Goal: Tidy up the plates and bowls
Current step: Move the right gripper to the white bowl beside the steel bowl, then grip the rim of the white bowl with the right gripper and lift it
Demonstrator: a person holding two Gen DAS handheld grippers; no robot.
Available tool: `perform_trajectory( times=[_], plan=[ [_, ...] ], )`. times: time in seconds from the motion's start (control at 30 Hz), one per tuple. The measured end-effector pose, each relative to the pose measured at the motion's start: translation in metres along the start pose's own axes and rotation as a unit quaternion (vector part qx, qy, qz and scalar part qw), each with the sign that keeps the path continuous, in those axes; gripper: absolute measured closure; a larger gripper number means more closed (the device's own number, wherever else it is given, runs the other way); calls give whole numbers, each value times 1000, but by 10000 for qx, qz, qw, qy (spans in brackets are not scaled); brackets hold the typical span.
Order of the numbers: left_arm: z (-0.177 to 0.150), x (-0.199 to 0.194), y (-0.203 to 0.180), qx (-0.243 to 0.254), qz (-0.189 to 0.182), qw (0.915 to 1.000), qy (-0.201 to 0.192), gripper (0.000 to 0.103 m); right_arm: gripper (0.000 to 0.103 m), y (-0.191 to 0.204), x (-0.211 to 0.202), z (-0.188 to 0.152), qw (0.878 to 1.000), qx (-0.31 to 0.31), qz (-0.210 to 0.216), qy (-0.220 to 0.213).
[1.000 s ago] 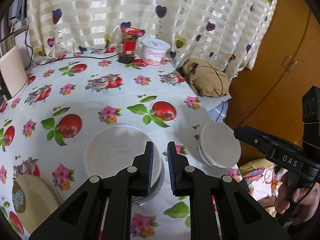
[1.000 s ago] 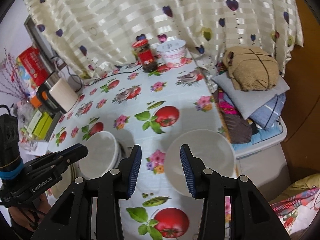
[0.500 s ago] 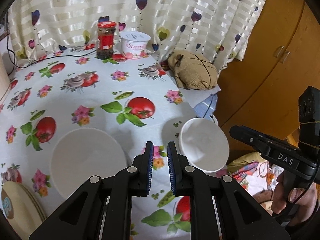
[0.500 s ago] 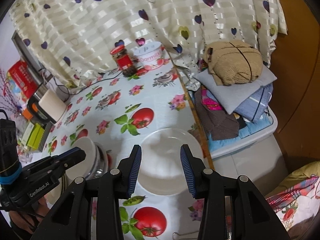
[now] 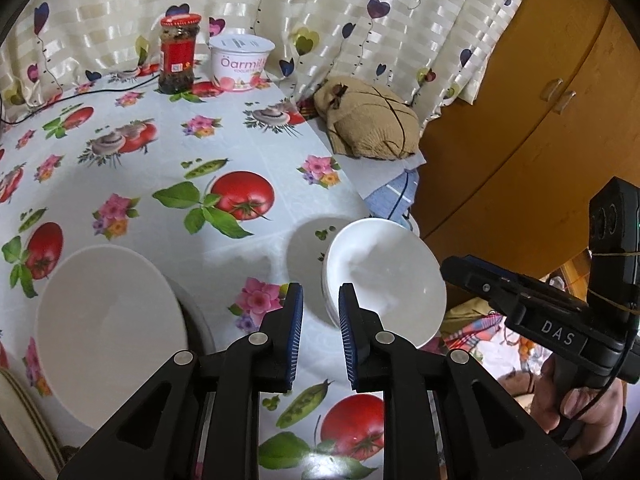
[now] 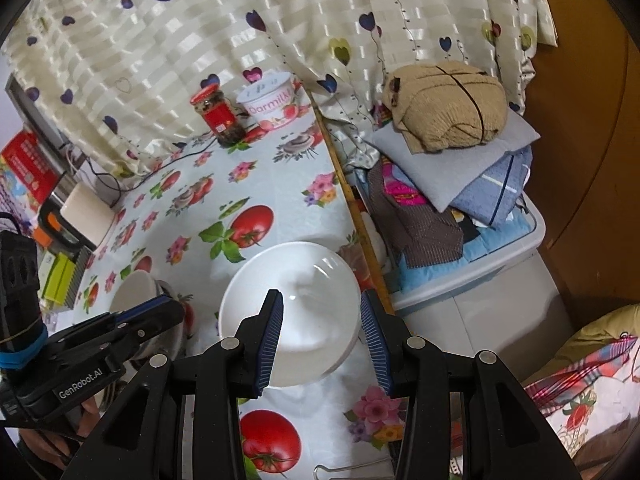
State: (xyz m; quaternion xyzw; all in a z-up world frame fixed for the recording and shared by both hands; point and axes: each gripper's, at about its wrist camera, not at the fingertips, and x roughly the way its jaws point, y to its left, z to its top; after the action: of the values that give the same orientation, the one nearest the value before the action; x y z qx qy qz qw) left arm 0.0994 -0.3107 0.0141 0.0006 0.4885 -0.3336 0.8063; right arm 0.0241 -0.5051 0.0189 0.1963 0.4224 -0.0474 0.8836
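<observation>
The right gripper [image 6: 321,334] hangs over the white bowl [image 6: 290,314] near the table's right edge, its jaws apart and empty, one blue pad above the bowl's middle and the other just past its far rim. Nothing shows contact; the pads look to be above the bowl, not around its wall. The left gripper [image 5: 320,330] has its jaws nearly together with only a slim gap, holding nothing, and the same white bowl [image 5: 386,280] sits just ahead and to the right of its tips. To the left of those tips, close by, lies a larger white bowl [image 5: 108,330] that seems to rest on something darker beneath it (a metal dish, perhaps; too hidden to be sure), and at the far left lower corner a cream plate [image 5: 20,420] peeks in.

By my reading, the step in hand is the approach to the smaller bowl, with stacking into the larger one as the likely aim. The next move calls for lowering the right gripper so one pad goes inside the rim and one outside, then closing on the wall. The bowl is glossy and sits near the table edge, so a pinch on the rim could slip or nudge it outward. The red-lidded jar [image 5: 179,54] and yoghurt tub [image 5: 241,63] stand well ahead, clear of the work.
</observation>
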Motion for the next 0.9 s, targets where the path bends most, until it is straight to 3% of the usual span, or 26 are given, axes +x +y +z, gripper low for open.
perform_trajectory(
  times=[0.27,0.9],
  plan=[
    [0,17,-4,0,-54,9999,149,84,65,-5,11,-4,9999,25,-40,134],
    [-4,42,-3,-46,-170,9992,356,84,84,-12,30,-9,9992,51,-136,370]
  ],
)
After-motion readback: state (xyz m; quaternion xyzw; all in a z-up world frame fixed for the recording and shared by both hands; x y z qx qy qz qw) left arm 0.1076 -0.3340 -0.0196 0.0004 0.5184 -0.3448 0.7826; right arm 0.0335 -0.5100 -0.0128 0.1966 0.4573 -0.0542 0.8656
